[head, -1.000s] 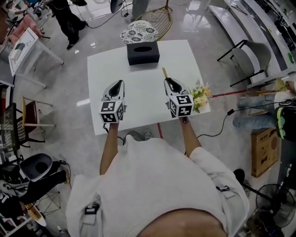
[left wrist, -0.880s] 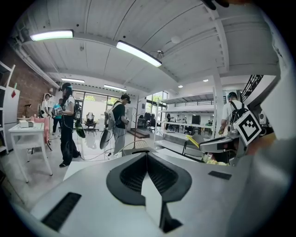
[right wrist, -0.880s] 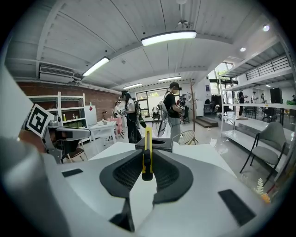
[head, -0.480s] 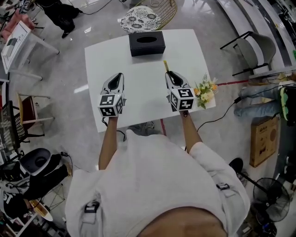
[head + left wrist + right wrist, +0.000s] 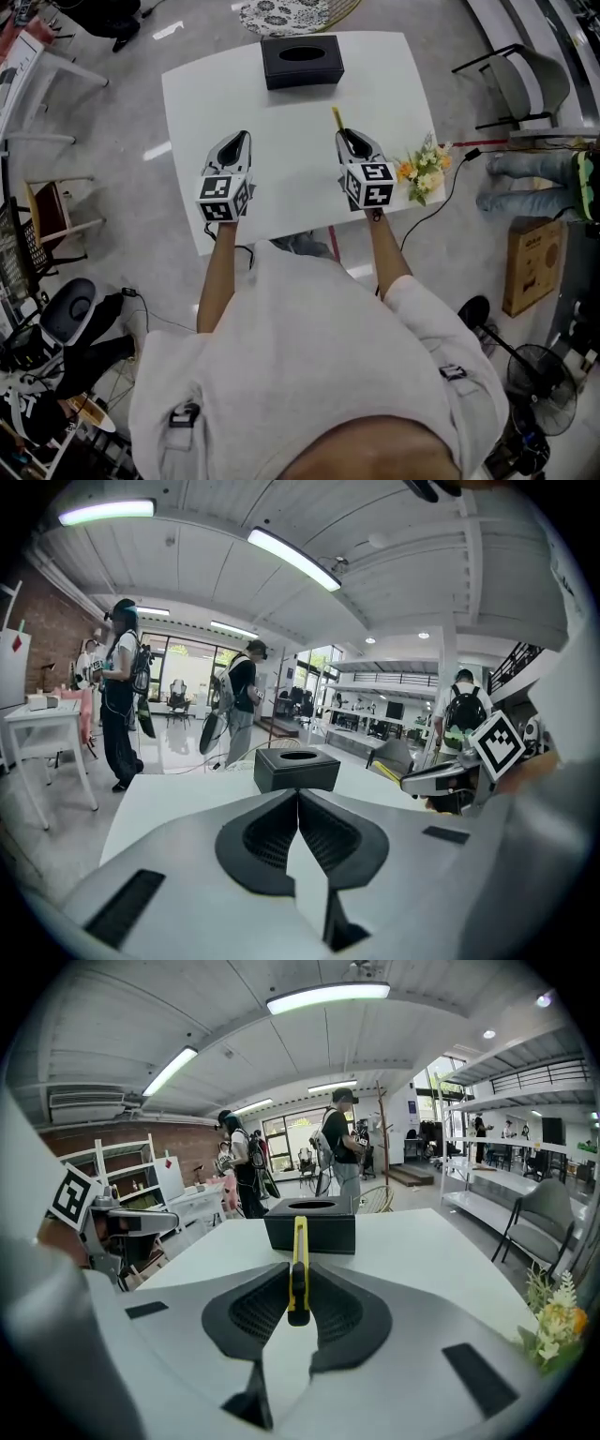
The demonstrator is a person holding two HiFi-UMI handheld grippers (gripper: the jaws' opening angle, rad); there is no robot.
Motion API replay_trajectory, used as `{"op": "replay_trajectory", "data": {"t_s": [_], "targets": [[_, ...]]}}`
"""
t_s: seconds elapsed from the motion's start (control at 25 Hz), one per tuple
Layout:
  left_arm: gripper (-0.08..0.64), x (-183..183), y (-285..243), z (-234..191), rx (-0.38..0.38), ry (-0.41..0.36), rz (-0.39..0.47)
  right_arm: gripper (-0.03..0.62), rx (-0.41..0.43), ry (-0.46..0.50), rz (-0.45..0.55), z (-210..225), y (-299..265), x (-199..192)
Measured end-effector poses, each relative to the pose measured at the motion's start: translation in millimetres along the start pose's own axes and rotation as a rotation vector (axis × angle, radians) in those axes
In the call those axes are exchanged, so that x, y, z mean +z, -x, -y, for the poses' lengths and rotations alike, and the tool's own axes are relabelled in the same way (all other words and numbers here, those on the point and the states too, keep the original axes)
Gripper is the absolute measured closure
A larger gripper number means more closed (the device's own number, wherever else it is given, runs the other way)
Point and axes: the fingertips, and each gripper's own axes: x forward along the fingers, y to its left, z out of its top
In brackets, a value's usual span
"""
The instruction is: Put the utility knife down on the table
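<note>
A yellow utility knife with a black slider sticks forward out of my right gripper, whose pads are shut on its rear end. In the head view the knife pokes past the right gripper above the right half of the white table. My left gripper hangs over the table's left half, jaws pressed together with nothing between them; in the head view the left gripper is level with the right one.
A black tissue box sits at the table's far edge, between the two grippers. A small bunch of flowers lies at the table's right edge. A grey chair stands to the right, and several people stand beyond the table.
Both grippers have sunk toward the tabletop, side by side. The knife stays clamped in the right gripper, and the left stays shut.
</note>
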Motion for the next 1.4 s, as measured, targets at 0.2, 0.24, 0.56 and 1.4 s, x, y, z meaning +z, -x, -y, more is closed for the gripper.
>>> {"op": "replay_trajectory", "data": {"t_s": [0.2,0.24,0.56,1.4], "targets": [[0.538,-11.4,-8.9,-6.6,-0.013,0.019,-0.034,0.512,-0.003,-0.013,-0.038,-0.5,-12.5,-8.8],[0.538,-14.8,-10.1,-8.8,-0.015,0.024,-0.041,0.512,-0.002,-0.014,-0.046,-2.1,-15.9,-11.1],[0.538,-41.9,-14.4,-6.8,-0.025,0.062,-0.093,0.512,0.003,-0.020,-0.117,-2.3,-31.2,-34.5],[0.538,-52.6,-19.3,-11.2,-0.018,0.096,-0.115,0.512,-0.008,0.009,-0.350,9.2,-94.0,-83.9]]}}
